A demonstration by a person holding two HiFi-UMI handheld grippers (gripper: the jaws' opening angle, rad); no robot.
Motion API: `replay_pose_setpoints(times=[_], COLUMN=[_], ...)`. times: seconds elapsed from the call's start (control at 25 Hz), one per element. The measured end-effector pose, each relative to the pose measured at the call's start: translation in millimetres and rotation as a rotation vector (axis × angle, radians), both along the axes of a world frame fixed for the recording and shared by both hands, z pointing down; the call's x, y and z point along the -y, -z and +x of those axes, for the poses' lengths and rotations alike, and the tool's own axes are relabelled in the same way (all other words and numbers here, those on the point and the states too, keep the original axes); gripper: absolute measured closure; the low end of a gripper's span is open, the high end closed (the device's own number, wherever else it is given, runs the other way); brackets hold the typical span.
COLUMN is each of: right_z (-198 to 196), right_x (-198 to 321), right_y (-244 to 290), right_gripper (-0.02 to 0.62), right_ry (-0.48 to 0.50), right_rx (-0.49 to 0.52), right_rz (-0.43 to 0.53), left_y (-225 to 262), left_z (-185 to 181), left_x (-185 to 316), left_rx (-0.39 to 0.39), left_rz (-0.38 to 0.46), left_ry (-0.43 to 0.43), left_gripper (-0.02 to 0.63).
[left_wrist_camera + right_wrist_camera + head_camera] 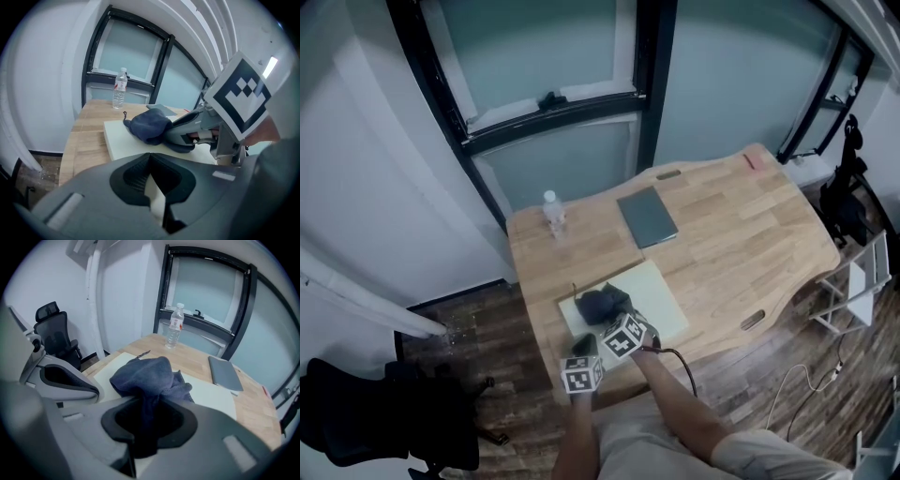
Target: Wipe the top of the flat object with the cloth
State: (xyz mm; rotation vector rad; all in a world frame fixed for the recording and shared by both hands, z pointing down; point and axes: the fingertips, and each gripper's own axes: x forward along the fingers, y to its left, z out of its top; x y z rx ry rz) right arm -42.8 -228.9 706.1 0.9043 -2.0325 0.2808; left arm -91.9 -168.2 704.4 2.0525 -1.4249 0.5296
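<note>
**Cloth gripped on the pale board, 2 hand-held grippers at its near end**

A wooden bench (741,234) carries a flat pale board (661,300) near its front edge. A dark blue cloth (145,373) lies bunched on the near-left part of that board, touching its top.

The right hand-held gripper (145,427) has its jaws closed on the cloth: the fabric runs down between the 2 jaws and fills the gap, while the rest of it bulges up in front of them and rests on the board.

The left hand-held gripper (154,187) sits just beside the right one, at the board's near-left corner. Its jaws are drawn almost together, with only a thin pale sliver showing between them. Whether they pinch anything cannot be told from the left gripper view.

Further back on the bench, a clear plastic bottle (552,211) stands upright near the left rear corner. A thin grey slab (647,217) lies flat beyond the board, well apart from the cloth. A black office chair (356,422) stands on the wooden floor (497,328) to the left.
</note>
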Motion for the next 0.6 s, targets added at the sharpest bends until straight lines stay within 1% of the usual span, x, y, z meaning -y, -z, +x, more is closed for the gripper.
replay_pose_setpoints(times=[0.16,0.4,0.52,0.6], right_z=[-21,-36,-35,-33], right_x=[-7,-11,-16,-16], right_y=[-2,-4,-4,-2], right_gripper=[0.522,0.520,0.520,0.520], right_ry=[0.047,0.090,0.099,0.091], right_rx=[0.030,0.031,0.029,0.032], right_rz=[-0.020,-0.016,-0.030,-0.028], left_y=[-1,-1,-2,-2], left_z=[-1,-1,-1,1], left_x=[0,1,-13,-22], left_rx=[-0.005,-0.027,-0.008,-0.017], left_rz=[0.001,-0.003,-0.022,-0.032], left_ry=[0.004,-0.002,-0.034,-0.065], left_gripper=[0.598,0.598,0.598,0.598])
